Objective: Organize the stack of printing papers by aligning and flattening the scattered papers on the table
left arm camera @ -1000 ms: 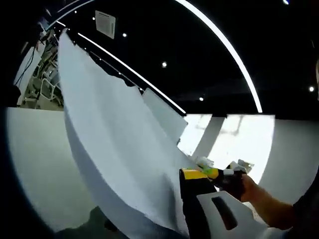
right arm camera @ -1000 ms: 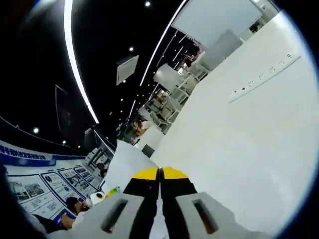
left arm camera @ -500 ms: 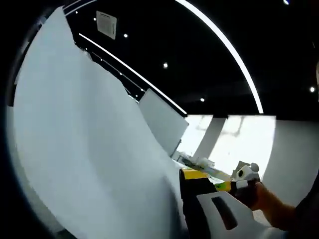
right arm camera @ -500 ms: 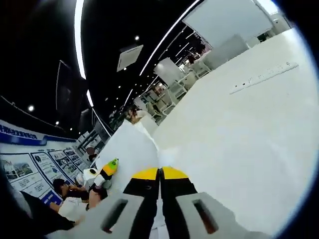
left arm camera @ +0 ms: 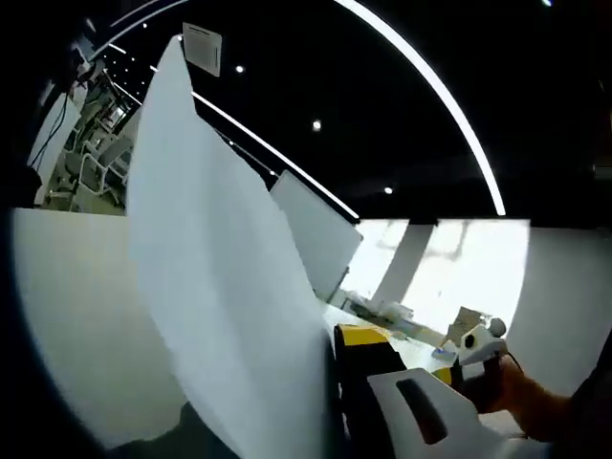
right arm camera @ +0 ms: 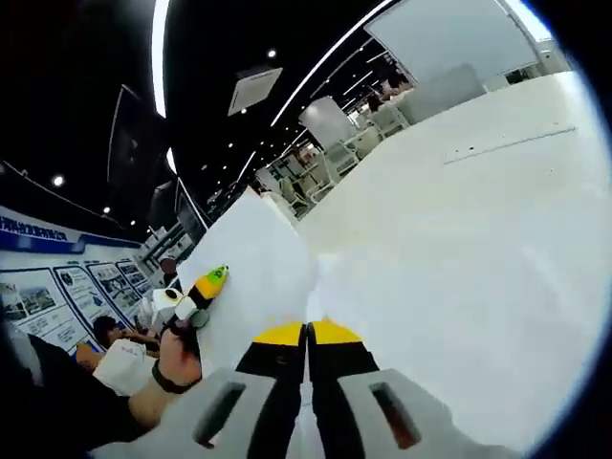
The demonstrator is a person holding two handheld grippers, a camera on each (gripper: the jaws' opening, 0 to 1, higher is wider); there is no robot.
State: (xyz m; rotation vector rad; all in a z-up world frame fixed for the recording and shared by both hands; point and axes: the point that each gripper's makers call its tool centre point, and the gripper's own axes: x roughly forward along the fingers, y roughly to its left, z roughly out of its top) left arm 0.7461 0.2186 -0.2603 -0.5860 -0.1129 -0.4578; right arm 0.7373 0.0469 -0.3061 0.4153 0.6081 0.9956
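White papers (left arm camera: pixel 225 287) stand lifted on edge, slightly curved.

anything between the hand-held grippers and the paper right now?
Nothing visible. The left hand-held gripper sits right at the raised paper, whose edge meets its jaws. The right hand-held gripper has its jaws closed, apparently pinching the paper, which rises straight from its tips. The table beyond it looks bare.
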